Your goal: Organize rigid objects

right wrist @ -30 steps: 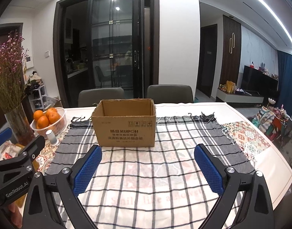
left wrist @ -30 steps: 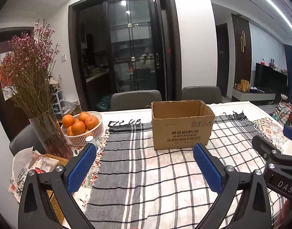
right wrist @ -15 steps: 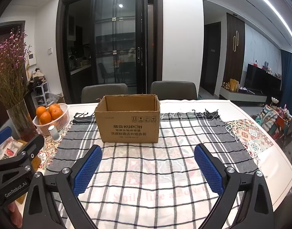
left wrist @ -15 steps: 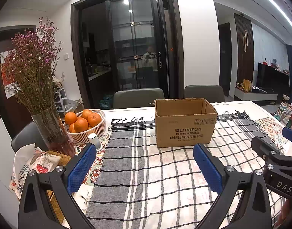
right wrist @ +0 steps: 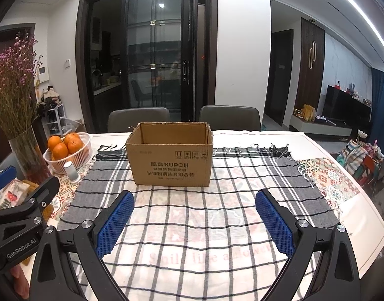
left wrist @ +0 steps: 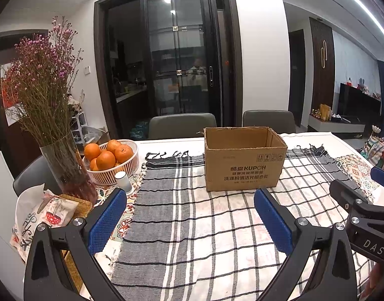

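Note:
An open brown cardboard box (left wrist: 244, 166) (right wrist: 170, 163) stands upright on the checked cloth, toward the far side of the table. Its inside is mostly hidden from here. My left gripper (left wrist: 190, 215) hovers open over the cloth, short of the box, nothing between its blue pads. My right gripper (right wrist: 194, 215) is likewise open and holds nothing, directly in front of the box. Each gripper's body shows at the edge of the other's view.
A white basket of oranges (left wrist: 110, 160) (right wrist: 66, 150), a small white cylinder (left wrist: 123, 181) and a glass vase of dried flowers (left wrist: 66, 165) crowd the left side. A patterned pouch (left wrist: 41, 213) lies near the left edge. Two grey chairs (right wrist: 139, 119) stand behind the table.
Both grippers have risen and tilted up slightly, so the box and table sit lower in each view. Both stay open and hold nothing.

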A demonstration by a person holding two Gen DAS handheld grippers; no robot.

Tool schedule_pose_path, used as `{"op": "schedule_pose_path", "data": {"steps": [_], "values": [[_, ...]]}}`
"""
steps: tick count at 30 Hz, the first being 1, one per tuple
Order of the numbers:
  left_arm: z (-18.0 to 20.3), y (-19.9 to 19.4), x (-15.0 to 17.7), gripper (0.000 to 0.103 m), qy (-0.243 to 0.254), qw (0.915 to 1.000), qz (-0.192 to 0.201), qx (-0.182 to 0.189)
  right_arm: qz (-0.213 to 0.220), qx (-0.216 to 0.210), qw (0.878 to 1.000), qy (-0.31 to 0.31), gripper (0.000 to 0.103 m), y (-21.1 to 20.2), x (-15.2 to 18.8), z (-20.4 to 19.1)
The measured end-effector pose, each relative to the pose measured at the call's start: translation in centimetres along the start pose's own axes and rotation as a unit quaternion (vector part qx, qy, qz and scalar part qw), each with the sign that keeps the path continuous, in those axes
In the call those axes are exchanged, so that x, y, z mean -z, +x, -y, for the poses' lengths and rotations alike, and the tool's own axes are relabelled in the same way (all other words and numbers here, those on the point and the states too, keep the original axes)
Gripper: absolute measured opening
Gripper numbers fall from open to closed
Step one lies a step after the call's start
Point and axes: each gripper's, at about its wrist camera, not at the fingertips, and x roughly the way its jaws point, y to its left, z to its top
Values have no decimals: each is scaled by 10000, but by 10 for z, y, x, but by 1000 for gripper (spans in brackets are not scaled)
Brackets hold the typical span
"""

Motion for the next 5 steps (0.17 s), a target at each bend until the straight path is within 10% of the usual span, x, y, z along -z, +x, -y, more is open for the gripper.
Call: {"op": "schedule_pose_path", "data": {"steps": [5], "values": [[-1, 0, 1, 103, -7, 10000, -9, -2, -12, -21, 10000, -15, 98, 1, 0, 0]]}}
